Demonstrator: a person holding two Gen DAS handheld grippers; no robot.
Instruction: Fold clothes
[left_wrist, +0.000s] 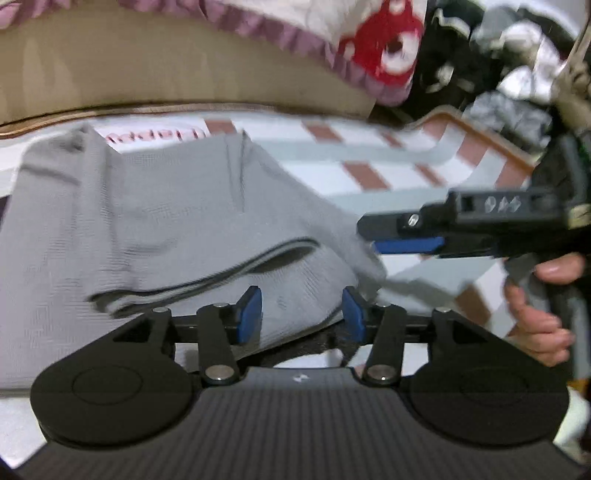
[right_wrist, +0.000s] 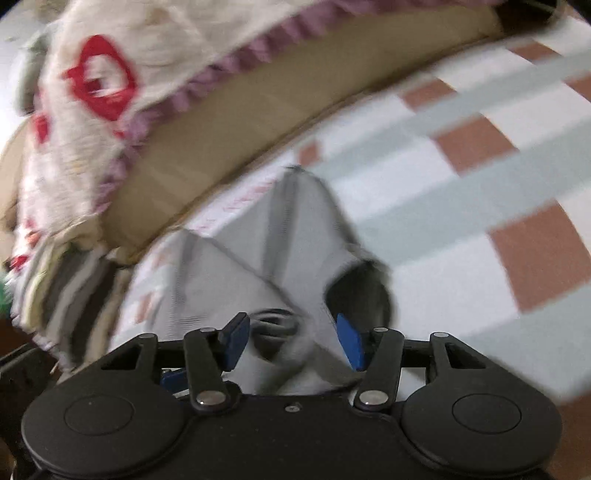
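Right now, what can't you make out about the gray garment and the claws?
- Gray garment: near edge hidden under the left claw body, left wrist view.
- Right wrist view: motion blur hides whether the right claw pads touch fabric.
- Dark clothes pile: blurred, cut off by the frame's top edge.

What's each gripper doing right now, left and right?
Left gripper: open, pads apart over the grey garment, not clamping.
Right gripper: open, grey fabric between the pads, none gripped.
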